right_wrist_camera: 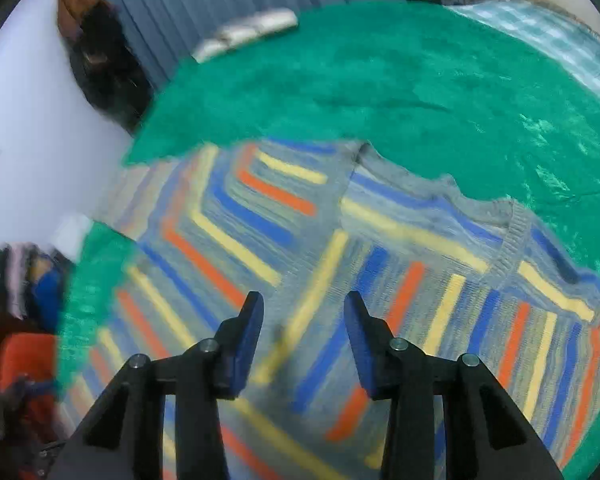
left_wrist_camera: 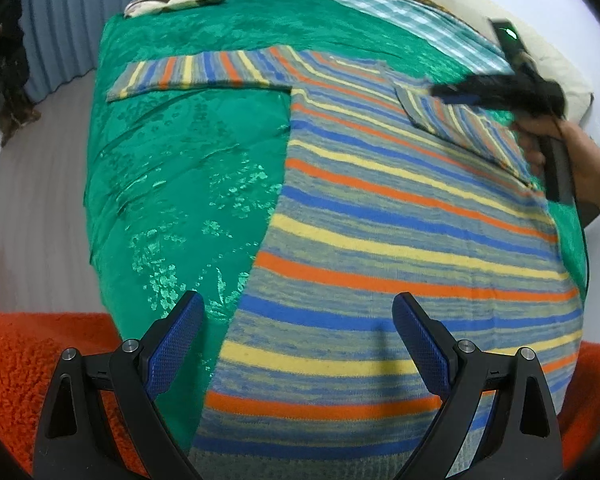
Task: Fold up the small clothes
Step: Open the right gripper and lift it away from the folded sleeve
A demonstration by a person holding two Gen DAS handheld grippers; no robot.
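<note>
Holding both tools over the striped sweater (left_wrist_camera: 400,216), you have the left gripper (left_wrist_camera: 298,320) spread wide, jaws released, nothing between the blue pads (left_wrist_camera: 176,344), hovering above the sweater's lower body near its left edge. Your right gripper (right_wrist_camera: 304,312) has its jaws partly apart, nothing pinched between them, pads clear of the knit in the right wrist view; that view is motion-blurred. From the left wrist view the right gripper (left_wrist_camera: 460,94) sits blurred over the far sleeve (left_wrist_camera: 468,132), which lies folded inward across the chest, your right hand (left_wrist_camera: 556,140) wrapped on the handle, tool angled down toward the cloth; whether the pads touch the sleeve you cannot tell from there. The sweater lies flat, front up, on a green bedspread (left_wrist_camera: 180,168); the other sleeve (left_wrist_camera: 196,72) stretches straight out to the left. Collar (right_wrist_camera: 512,236) shows grey ribbing near the right tool. Behind: a small patterned pillow (left_wrist_camera: 176,0) at the bed's far edge, a teal checked cloth (left_wrist_camera: 420,24), grey pleated curtain (left_wrist_camera: 56,32), orange fuzzy rug (left_wrist_camera: 32,368) at the bed's near side.
</note>
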